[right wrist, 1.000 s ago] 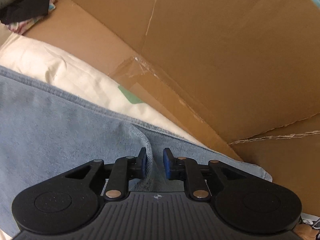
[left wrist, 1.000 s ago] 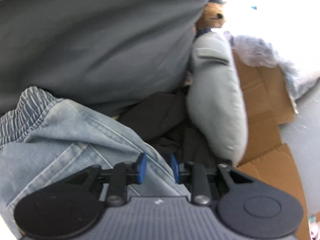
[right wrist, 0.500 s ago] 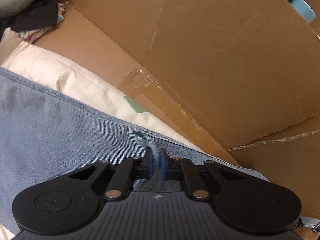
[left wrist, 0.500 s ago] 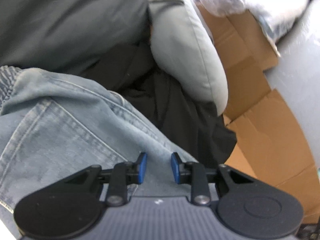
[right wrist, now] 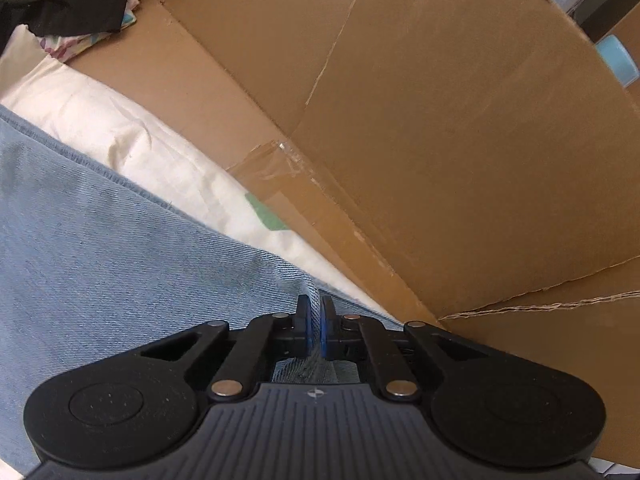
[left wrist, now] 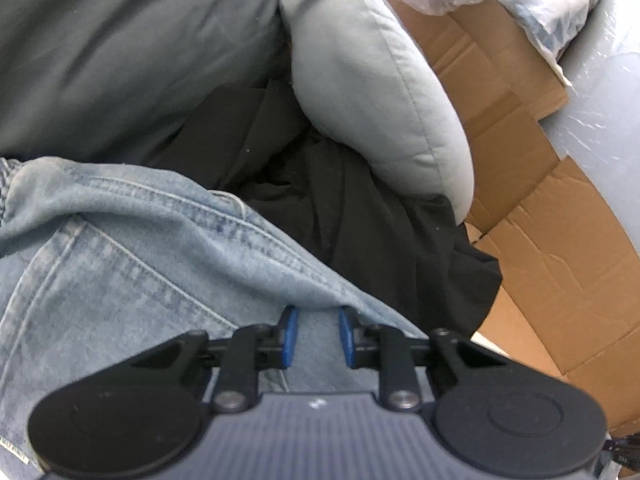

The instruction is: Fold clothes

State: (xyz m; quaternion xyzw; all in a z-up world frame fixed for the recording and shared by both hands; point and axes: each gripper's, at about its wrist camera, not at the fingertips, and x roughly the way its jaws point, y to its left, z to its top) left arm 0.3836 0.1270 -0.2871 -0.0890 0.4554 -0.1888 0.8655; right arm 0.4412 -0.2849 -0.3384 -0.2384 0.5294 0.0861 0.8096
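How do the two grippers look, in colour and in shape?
Both look alike. The left gripper and the right gripper each have a ribbed dark grey body, two round black discs at the sides, black linkage arms with silver pins, and blue finger pads. A small mark sits mid-body. No cables or sleeves show.

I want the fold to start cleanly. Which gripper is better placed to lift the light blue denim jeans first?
Right. The right gripper is pinched shut on the light blue denim jeans; the left gripper is closing, denim between its parted fingers.

right gripper point(right wrist: 315, 326) pinched tight on jeans point(right wrist: 120, 248) edge; cream cloth point(right wrist: 132, 140) beside it, cardboard point(right wrist: 440, 140) behind.
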